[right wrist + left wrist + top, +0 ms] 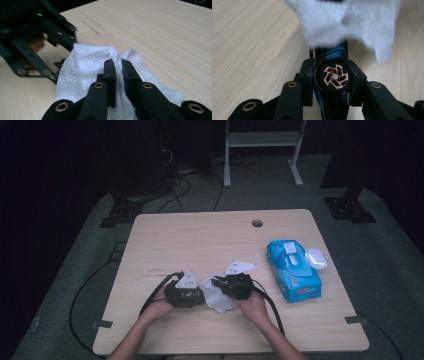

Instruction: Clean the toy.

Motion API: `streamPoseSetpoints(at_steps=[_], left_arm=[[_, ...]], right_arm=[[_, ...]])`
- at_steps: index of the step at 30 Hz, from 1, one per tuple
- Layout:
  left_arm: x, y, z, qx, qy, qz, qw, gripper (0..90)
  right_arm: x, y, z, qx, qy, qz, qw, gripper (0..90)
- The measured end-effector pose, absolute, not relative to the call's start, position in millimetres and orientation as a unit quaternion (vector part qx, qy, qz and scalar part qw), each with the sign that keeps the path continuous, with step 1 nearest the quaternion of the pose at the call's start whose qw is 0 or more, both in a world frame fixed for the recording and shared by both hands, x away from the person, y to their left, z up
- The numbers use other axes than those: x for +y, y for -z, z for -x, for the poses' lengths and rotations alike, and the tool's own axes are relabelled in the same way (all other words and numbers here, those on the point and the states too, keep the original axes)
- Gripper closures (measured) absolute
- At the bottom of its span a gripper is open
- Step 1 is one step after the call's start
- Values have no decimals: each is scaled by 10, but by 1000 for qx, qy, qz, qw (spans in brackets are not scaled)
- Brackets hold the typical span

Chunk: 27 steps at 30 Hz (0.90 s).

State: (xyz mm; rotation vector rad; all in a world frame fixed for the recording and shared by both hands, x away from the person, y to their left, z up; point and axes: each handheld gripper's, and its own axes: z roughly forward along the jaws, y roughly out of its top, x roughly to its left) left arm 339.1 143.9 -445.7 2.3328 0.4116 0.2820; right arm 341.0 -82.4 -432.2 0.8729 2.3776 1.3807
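The left tongs were closed on a small toy car, black with blue stripes, one copper-spoked wheel with a black tyre facing the camera in the left gripper view. The right tongs were pinched shut on a white wet wipe, its embossed, dimpled cloth bunched between the pads and draped loosely over the worktop. In the high view the left tongs and right tongs met just beside each other near the middle of the worktop's near edge, with the wipe crumpled between them (it hung close over the car's nose). Toward the right edge lay a blue wet-wipe pack, soft plastic, its white flip lid open. The worktop was pale wood-grain laminate with rounded corners.
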Motion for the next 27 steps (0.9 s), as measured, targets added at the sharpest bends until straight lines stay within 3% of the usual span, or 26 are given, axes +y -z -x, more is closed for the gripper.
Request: streamPoseSetpoints(at_steps=[6,17,21,27], left_arm=[[1440,4467,-3390,163,-110,-906,374,638],[1434,4466,-3400,166,-113,-904,376,641],[1457,4462,-3388,165,-115,-905,376,644],[1476,4456,-3390,167,-115,-905,374,644]], right_arm=[[-966,4316,-3403,812,-473,-309,146,829],[-440,4353,-3304,822,-502,-254,89,827],[-524,4336,-3310,825,-492,-255,110,827],[-992,4326,-3378,815,-474,-296,154,828]])
